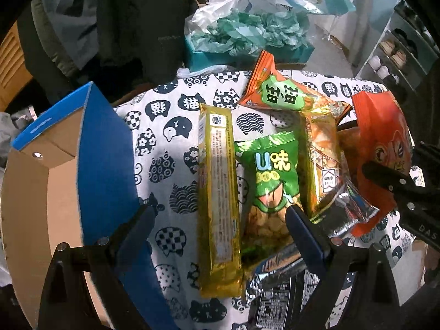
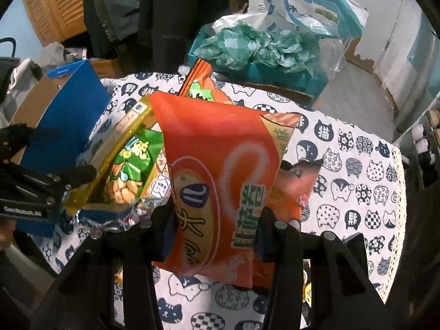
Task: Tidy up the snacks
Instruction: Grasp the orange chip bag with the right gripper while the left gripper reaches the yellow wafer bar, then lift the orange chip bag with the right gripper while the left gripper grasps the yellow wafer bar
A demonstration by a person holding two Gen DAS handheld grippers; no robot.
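My right gripper [image 2: 216,228] is shut on a big orange-red snack bag [image 2: 220,181] and holds it above the cat-print tablecloth [image 2: 357,165]. The same bag [image 1: 382,148] and the right gripper [image 1: 396,189] show at the right of the left wrist view. My left gripper [image 1: 220,214] is open, its fingers straddling a long gold packet [image 1: 220,192] and the bottom of a green peanut bag [image 1: 269,176]. A gold-orange packet [image 1: 321,159], an orange and green bag [image 1: 280,93] and a silver pack [image 1: 277,283] lie beside them.
An open blue cardboard box [image 1: 107,165] stands at the table's left edge; it also shows in the right wrist view [image 2: 68,126]. Behind the table sit a teal box with crumpled plastic bags [image 1: 247,35], hanging dark clothes [image 1: 132,22] and a shoe rack [image 1: 396,55].
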